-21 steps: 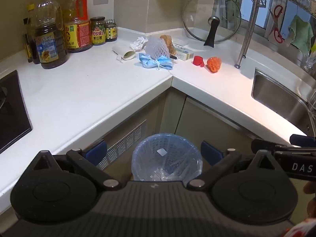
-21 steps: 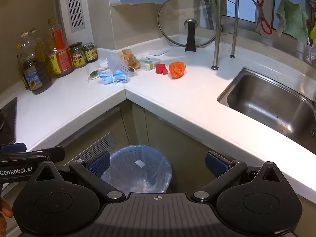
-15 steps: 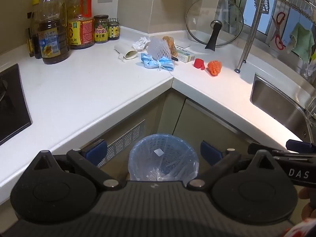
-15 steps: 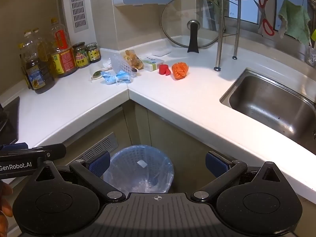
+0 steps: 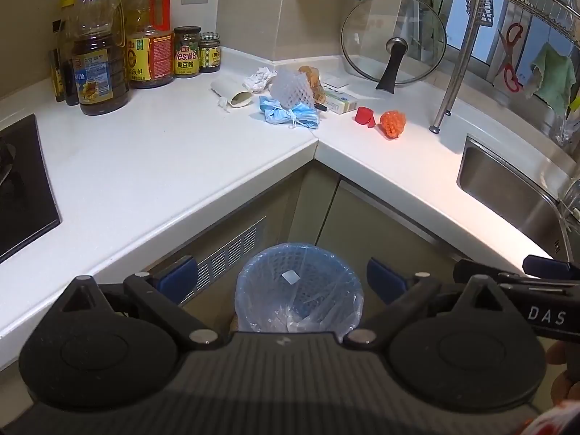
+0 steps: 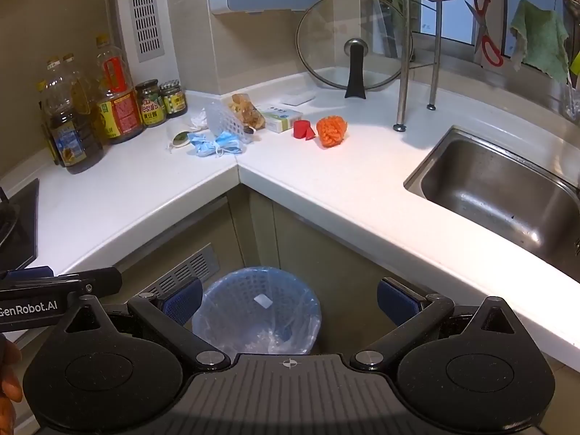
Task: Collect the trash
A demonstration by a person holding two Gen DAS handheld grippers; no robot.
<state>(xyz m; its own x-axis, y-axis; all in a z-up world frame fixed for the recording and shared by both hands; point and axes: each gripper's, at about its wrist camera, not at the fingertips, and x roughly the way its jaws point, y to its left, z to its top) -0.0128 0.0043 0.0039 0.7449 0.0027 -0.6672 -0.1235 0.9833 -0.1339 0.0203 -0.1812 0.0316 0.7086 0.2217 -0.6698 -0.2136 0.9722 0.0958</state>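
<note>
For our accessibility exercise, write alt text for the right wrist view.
Open black tongs with blue pads hang above a blue mesh bin lined with clear plastic, below a white corner countertop. Litter sits at the corner: crumpled blue face masks, white foam netting and an orange mesh ball.

White corner counter (image 5: 163,152) w/ oil bottles (image 5: 98,58), jars (image 5: 186,52), blue masks (image 5: 286,114), glass lid (image 5: 393,40).

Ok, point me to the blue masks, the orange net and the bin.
blue masks (image 5: 288,114), left wrist view, crumpled middle.
orange net (image 6: 331,131), right wrist view, centre of the ball.
bin (image 6: 221,291), right wrist view, inner mesh wall.
</note>
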